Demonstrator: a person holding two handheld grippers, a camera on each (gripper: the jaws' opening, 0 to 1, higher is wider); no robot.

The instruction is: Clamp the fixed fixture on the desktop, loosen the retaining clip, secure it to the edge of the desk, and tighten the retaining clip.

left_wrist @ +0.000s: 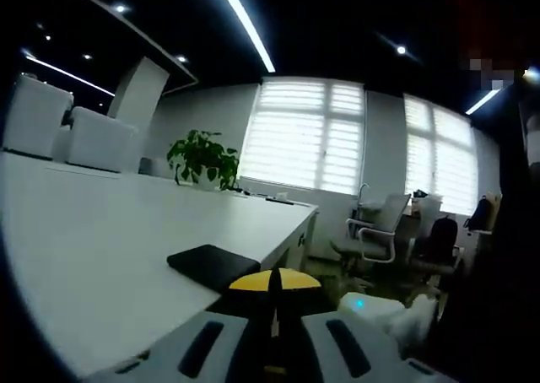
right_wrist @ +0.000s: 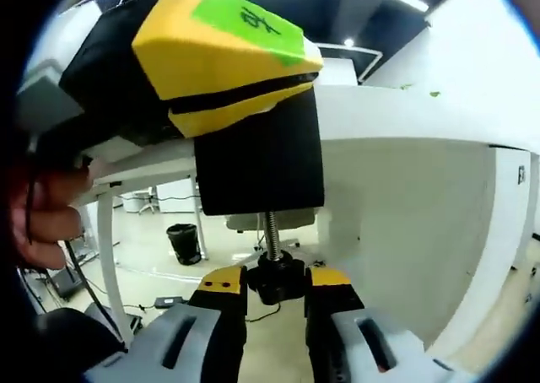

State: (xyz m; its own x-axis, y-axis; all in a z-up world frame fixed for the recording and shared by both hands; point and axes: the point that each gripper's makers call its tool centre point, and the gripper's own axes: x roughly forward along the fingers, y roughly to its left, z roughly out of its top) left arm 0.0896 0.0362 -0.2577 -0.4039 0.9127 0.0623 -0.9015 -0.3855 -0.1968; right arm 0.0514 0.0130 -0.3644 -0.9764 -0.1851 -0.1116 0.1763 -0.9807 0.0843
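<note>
Tabletop (left_wrist: 101, 231) mostly bare, lots of room across it; only a potted plant (left_wrist: 202, 159) at the far edge and white chairs (left_wrist: 63, 126) far left. Black clamp pad (left_wrist: 213, 265) sits on the near corner. Under the tabletop, the black clamp body (right_wrist: 257, 159) w/ screw and knob (right_wrist: 277, 275) hangs in open air. White side panel (right_wrist: 422, 231) blocks right; table leg (right_wrist: 105, 248) and a hand (right_wrist: 46, 218) crowd left. Floor beyond is open, bin (right_wrist: 183, 242) far back.
</note>
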